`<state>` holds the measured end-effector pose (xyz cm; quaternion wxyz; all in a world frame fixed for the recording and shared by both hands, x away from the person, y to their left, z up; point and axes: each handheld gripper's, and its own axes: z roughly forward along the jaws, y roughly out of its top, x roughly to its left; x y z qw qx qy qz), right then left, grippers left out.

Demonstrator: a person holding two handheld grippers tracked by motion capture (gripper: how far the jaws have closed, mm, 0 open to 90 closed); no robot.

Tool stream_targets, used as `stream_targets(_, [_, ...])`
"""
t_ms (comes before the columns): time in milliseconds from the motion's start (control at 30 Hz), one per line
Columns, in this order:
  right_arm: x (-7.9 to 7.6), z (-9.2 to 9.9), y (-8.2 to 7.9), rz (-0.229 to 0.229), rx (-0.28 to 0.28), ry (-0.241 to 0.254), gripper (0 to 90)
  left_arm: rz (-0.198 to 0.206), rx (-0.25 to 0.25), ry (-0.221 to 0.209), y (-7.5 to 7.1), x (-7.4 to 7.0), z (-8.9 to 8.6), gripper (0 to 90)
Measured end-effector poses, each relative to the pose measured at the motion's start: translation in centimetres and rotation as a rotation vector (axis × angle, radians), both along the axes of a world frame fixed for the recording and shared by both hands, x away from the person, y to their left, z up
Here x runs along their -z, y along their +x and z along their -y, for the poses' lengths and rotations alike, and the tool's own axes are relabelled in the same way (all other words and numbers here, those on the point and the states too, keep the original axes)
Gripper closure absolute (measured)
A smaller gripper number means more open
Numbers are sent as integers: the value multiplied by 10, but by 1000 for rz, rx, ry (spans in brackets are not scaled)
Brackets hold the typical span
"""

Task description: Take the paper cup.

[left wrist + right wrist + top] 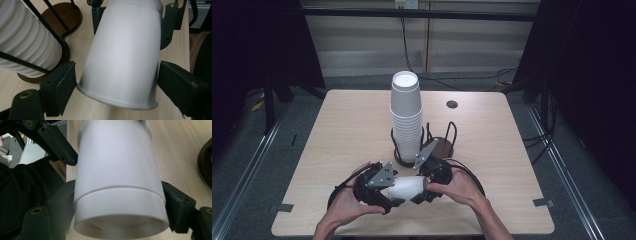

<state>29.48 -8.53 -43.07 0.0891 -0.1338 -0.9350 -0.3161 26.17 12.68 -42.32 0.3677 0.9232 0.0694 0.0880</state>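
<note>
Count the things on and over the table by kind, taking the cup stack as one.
Cup stack: 1
Cup rack: 1
Held white cup: 1, perhaps two nested
Grippers: 2, left gripper and right gripper
Total: 5

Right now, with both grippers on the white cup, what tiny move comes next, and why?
Probably ease the two hands gently apart along the cup. The left gripper and the right gripper each pinch one end of the white cup, and the right gripper view shows a step around it, as if two cups are stuck together.
</note>
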Motion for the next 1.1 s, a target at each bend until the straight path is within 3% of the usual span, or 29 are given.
stream_targets(267, [0, 3, 0, -3, 18, 8, 223, -9, -24, -38, 3, -3, -5, 156])
stream_targets(567, [3, 9, 1, -9, 33, 44, 223, -15, -72, -112, 5, -5, -12, 157])
stream_targets(633, [2, 11, 0, -5, 31, 45, 223, -15, -78, -110, 5, -5, -13, 156])
stream_targets(833, [3, 16, -1, -11, 41, 75, 223, -14, -123, -178, 8, -9, -23, 157])
stream_targets(1100, [3, 22, -2, -4, 66, 92, 223, -36, -132, -255, 6, -9, -33, 156])
